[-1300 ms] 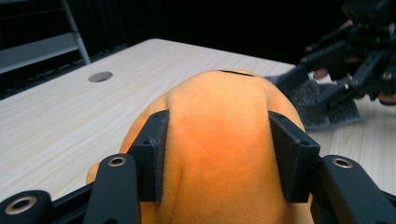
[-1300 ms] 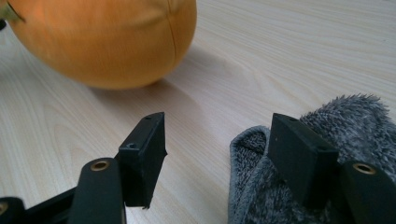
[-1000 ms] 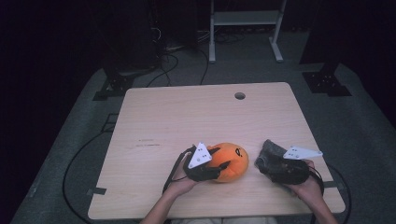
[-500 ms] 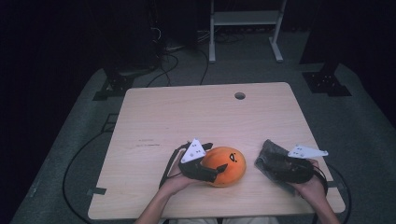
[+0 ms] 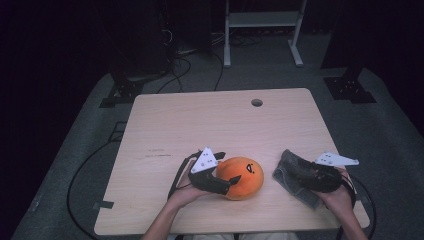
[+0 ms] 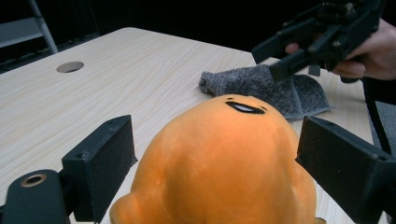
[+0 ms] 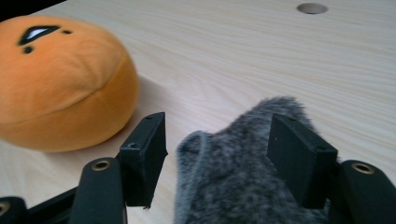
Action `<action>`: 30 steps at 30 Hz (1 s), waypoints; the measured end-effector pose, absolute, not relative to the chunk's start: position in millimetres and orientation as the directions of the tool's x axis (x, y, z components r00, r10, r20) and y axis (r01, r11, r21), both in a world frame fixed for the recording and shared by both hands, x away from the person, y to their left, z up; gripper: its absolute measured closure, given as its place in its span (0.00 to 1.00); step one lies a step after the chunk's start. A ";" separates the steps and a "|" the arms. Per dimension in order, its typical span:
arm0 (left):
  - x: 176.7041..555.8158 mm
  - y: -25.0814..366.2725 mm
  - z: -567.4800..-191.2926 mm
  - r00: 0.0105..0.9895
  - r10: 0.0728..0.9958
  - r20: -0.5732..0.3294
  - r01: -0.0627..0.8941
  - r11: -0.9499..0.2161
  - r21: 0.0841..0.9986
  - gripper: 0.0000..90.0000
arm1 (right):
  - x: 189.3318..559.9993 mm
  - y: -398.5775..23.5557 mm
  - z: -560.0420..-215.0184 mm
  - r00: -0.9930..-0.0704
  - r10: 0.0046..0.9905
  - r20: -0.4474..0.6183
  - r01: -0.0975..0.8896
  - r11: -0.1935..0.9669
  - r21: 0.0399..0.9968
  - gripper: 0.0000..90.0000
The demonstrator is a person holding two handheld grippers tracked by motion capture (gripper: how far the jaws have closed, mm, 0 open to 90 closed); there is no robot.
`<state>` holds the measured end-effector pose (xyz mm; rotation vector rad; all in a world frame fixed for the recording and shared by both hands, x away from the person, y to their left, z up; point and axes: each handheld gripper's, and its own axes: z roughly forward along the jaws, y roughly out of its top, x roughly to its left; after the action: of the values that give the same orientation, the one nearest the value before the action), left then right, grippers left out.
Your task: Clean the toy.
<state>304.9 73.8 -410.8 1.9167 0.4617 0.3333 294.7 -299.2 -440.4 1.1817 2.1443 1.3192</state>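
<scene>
Left gripper (image 6: 219,172) is spread around the orange plush toy (image 5: 241,177); close squarely at its widest part. Right gripper (image 7: 219,163) is spread over the grey cloth (image 7: 243,186) (contact probably not made).

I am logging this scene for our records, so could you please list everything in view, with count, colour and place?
Plush toy: one, orange with a black face mark, near edge of the table, middle.
Fuzzy cloth: one, grey, on the table right of the toy.
Table: one, light wood, centre, with a round hole near its far edge.
Stand: one, white metal, on the floor beyond the table.
Cables: black, on the grey floor left of the table.
Left gripper: one, black, jaws open on either side of the toy.
Right gripper: one, black, jaws open around the cloth.
</scene>
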 end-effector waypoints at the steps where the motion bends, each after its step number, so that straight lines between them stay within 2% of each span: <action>1: 304.9 73.7 -411.0 0.888 0.459 0.013 0.165 -0.345 0.924 0.12 | 296.0 -300.9 -440.0 -0.578 0.807 0.120 0.469 0.208 0.858 0.40; 8: 303.6 75.2 -408.7 0.903 0.428 0.041 0.147 -0.398 0.905 0.10 | 308.1 -303.8 -442.1 -0.549 0.827 0.119 0.476 0.193 0.858 0.40; 17: 300.3 81.9 -403.5 0.906 0.414 0.081 0.121 -0.439 0.890 0.10 | 319.5 -295.0 -451.3 -0.519 0.853 0.062 0.534 0.267 0.802 0.43; 20: 300.8 82.4 -403.2 0.906 0.415 0.081 0.123 -0.442 0.889 0.10 | 323.8 -291.8 -458.7 -0.496 0.868 0.026 0.573 0.305 0.761 0.50; 23: 301.5 84.3 -402.8 0.909 0.410 0.075 0.131 -0.452 0.882 0.11 | 326.4 -289.9 -466.1 -0.475 0.880 -0.007 0.612 0.336 0.717 0.60; 24: 301.5 84.3 -402.8 0.909 0.410 0.075 0.131 -0.452 0.882 0.13 | 326.4 -289.9 -466.1 -0.475 0.880 -0.007 0.612 0.336 0.717 0.60; 30: 302.5 85.8 -404.7 0.924 0.379 0.057 0.139 -0.471 0.871 0.17 | 327.0 -290.3 -466.7 -0.456 0.890 -0.014 0.645 0.341 0.684 0.79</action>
<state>302.5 85.8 -404.7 2.0611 0.3703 0.2960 327.0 -290.3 -466.7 1.3514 2.2240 0.8691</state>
